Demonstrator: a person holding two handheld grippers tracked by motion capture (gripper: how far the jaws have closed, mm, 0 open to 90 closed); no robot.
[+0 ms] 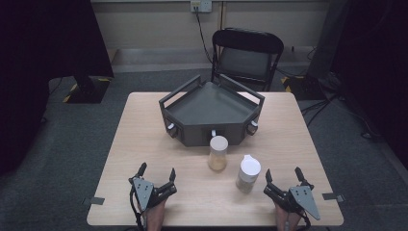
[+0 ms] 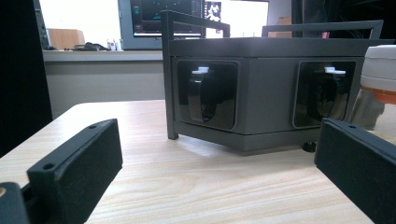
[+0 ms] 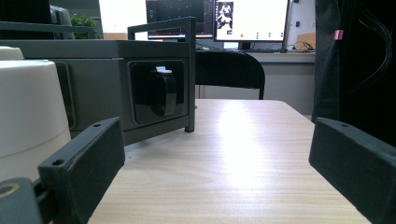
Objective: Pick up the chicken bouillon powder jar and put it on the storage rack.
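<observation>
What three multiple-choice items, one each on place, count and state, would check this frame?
1. Where does the white-lidded jar stand?
A. inside the tray
B. on the table, nearer the right hand-held gripper
C. on the chair

2. How many jars stand on the table?
A. one
B. two
C. four

3. How is the left hand-held gripper?
A. open, holding nothing
B. shut on a jar
C. shut on the tray's rail

Answers:
1 B, it stands on bare wood just in front of that gripper.
2 B, the white-lidded jar and the tan jar in front of the grey tray.
3 A, its jaws stand apart over bare table.
</observation>
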